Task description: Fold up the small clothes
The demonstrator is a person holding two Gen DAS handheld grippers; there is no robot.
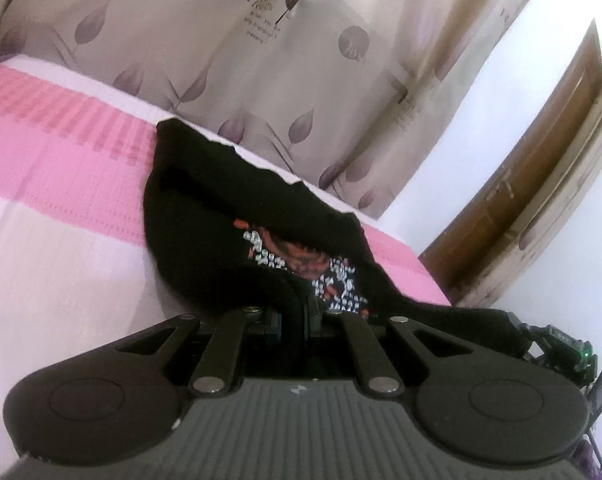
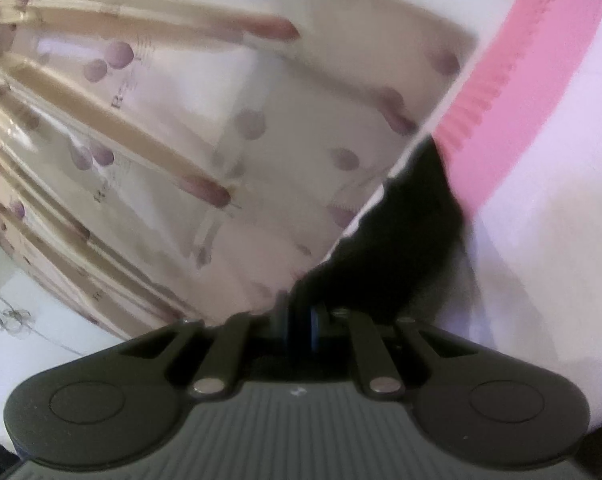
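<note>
On the pink-and-white striped bed [image 1: 61,168], both hand-held grippers, left [image 1: 297,312] and right [image 2: 301,314], are clamped on a small black printed garment [image 1: 221,216]. It looks bunched and lifted, seemingly mid-fold; flattening remains.

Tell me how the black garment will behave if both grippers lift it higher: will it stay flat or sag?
The black garment already drapes in folds, so it is probably floppy and would sag between the left gripper and right gripper. It looks thin, so likely light.
</note>
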